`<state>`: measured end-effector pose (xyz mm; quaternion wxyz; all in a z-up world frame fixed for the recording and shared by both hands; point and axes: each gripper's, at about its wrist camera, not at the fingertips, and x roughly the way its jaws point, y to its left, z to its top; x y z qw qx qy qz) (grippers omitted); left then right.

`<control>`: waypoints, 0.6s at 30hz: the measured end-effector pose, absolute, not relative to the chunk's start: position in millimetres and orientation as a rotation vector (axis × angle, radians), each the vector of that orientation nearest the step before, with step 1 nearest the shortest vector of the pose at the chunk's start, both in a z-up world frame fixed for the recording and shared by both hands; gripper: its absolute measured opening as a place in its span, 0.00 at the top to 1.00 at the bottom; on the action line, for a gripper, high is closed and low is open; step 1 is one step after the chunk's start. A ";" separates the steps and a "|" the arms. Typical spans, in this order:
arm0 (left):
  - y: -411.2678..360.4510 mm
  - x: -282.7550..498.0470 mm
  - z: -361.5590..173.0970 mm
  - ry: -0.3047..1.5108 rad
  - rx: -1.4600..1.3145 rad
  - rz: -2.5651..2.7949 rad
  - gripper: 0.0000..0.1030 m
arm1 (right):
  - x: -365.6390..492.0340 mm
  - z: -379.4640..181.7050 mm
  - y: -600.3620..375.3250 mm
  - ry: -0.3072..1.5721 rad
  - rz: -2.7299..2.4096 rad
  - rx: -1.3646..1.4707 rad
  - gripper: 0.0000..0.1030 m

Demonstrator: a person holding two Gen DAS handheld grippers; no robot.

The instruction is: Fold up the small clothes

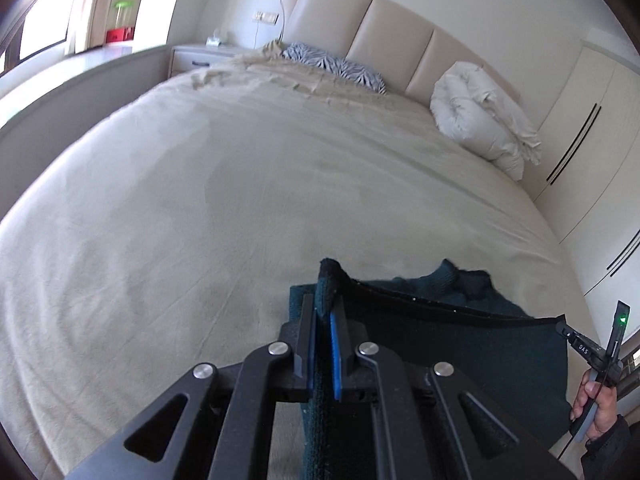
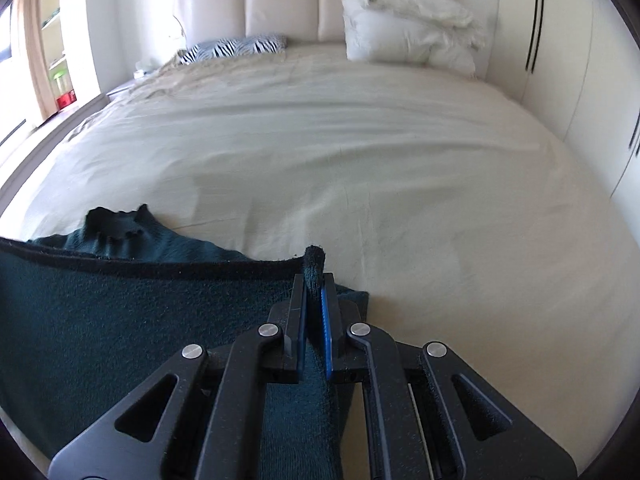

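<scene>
A dark green knitted garment point(image 1: 460, 344) hangs stretched between my two grippers above the near edge of the bed. My left gripper point(image 1: 326, 300) is shut on its left corner, and a tuft of fabric sticks up between the fingers. My right gripper point(image 2: 315, 280) is shut on its right corner point(image 2: 120, 320) in the same way. The upper edge runs taut between the two grips. Part of the garment, with a neck-like opening point(image 2: 116, 226), lies on the sheet behind that edge. The right gripper and the hand holding it show at the right edge of the left wrist view point(image 1: 592, 360).
The bed point(image 1: 240, 180) has a cream sheet. A zebra-print pillow point(image 1: 332, 64) and a rolled white duvet point(image 1: 484, 120) lie by the padded headboard point(image 1: 360, 20). A nightstand point(image 1: 200, 56) stands at the far left. White wardrobe doors point(image 1: 592, 140) line the right side.
</scene>
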<state>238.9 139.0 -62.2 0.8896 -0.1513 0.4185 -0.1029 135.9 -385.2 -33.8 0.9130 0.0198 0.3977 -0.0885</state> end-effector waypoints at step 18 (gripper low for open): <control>158.7 203.2 -77.8 0.865 -0.372 -0.191 0.46 | 131.9 -68.1 -414.2 0.908 -0.233 0.229 0.93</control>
